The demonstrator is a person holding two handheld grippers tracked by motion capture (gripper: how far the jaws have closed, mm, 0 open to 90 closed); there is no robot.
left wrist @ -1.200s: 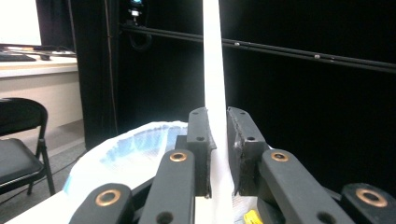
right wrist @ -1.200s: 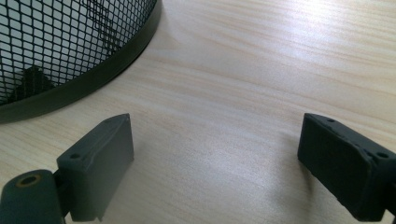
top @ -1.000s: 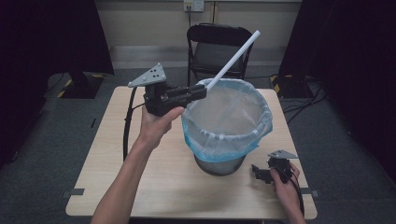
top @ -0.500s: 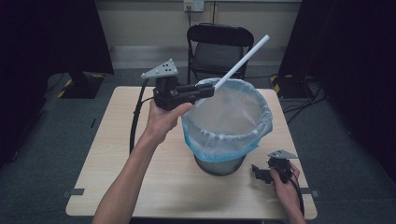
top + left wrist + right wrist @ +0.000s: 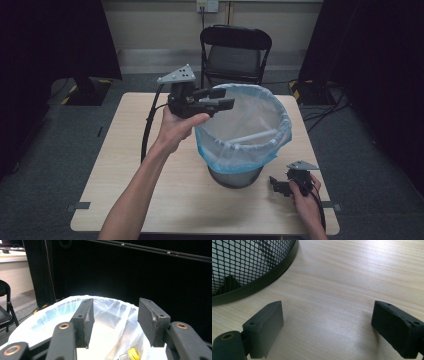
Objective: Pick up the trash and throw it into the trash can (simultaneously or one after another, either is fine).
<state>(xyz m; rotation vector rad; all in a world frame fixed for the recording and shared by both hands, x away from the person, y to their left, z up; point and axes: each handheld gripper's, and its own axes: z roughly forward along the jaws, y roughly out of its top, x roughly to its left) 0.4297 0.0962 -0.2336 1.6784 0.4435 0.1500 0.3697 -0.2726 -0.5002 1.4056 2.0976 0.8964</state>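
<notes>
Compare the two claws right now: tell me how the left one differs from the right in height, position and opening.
The left claw is held up in the air at the rim of the bin; the right claw sits low on the table beside the bin's base. The left claw's jaws have just been opening and stand moderately apart; the right claw's jaws stand wider. Both are black, hand-held and hold nothing.

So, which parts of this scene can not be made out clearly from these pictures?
- Contents of the black mesh bin with the blue-rimmed plastic liner: high view, the hazy liner blurs a white tube.
- Small yellow item: left gripper view, cut off by the bottom edge.
- Bin's top: right gripper view, cut by the upper edge.
- Right gripper jaws: high view, too small.
</notes>
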